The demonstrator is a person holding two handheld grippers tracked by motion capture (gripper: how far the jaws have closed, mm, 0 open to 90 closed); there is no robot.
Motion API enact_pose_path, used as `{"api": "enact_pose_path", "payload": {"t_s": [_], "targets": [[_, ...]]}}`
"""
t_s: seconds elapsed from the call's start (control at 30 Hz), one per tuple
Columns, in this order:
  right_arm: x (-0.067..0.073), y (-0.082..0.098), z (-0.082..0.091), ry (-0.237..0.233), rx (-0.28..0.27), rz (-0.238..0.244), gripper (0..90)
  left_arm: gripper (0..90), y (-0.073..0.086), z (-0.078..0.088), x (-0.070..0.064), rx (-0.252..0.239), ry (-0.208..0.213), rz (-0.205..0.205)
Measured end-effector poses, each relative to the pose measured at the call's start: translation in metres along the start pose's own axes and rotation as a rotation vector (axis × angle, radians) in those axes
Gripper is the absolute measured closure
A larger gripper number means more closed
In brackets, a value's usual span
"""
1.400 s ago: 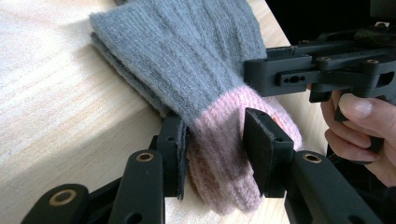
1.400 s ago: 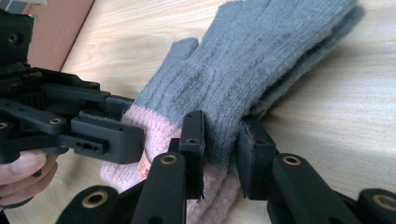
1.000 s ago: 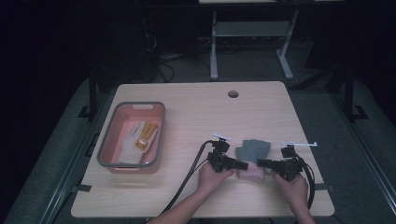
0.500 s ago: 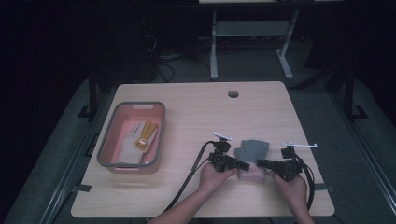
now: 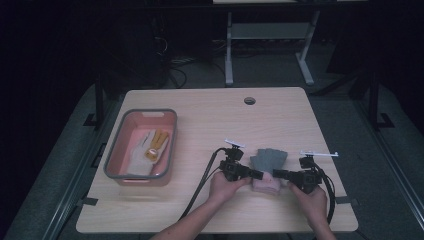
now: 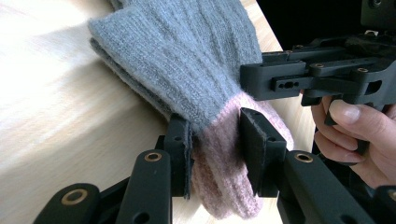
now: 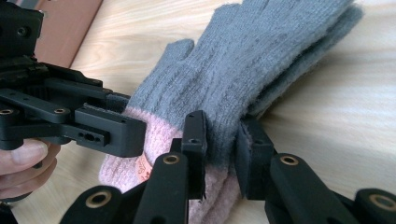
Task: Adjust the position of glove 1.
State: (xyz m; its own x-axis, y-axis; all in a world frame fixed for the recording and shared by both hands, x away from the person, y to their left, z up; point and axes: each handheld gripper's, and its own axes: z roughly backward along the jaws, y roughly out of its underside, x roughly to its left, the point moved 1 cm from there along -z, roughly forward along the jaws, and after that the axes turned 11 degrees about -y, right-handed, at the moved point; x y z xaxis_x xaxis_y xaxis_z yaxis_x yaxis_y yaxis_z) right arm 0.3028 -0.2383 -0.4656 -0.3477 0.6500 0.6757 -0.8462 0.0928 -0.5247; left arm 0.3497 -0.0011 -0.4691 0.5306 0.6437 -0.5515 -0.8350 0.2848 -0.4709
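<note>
Gloves (image 5: 267, 167), grey knit with pink cuffs and stacked as a pair, are lying on the table (image 5: 210, 210) in the high view, between the left gripper (image 5: 256, 174) and the right gripper (image 5: 278, 174), which are meeting at the cuff end. Well off beyond the left gripper, the pink bin (image 5: 114, 159) is already holding one pale glove with tan fingers (image 5: 145, 152); judged from that, the grey pair is yet to be binned.

Left gripper view: jaws are closing narrowly on the cuff (image 6: 219, 172), pads pressing both sides.

Right gripper view: jaws are likewise pinching the knit where grey meets pink (image 7: 222, 140), the opposite gripper just beside.
</note>
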Motion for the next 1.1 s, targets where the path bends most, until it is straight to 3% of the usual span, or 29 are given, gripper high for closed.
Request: {"api": "enact_pose_path", "payload": {"t_s": [0.27,0.5,1.1], "targets": [[0.013,-0.007,-0.007,-0.021,0.001,0.031,75.0,65.0,0.000,0.018,0.005,-0.031,-0.012,-0.026],[0.025,-0.014,-0.013,-0.027,0.010,0.061,75.0,65.0,0.001,0.031,0.010,-0.046,-0.017,-0.016],[0.042,-0.023,-0.023,-0.063,0.007,0.068,75.0,64.9,0.000,0.054,0.016,-0.082,-0.031,-0.032]]}}
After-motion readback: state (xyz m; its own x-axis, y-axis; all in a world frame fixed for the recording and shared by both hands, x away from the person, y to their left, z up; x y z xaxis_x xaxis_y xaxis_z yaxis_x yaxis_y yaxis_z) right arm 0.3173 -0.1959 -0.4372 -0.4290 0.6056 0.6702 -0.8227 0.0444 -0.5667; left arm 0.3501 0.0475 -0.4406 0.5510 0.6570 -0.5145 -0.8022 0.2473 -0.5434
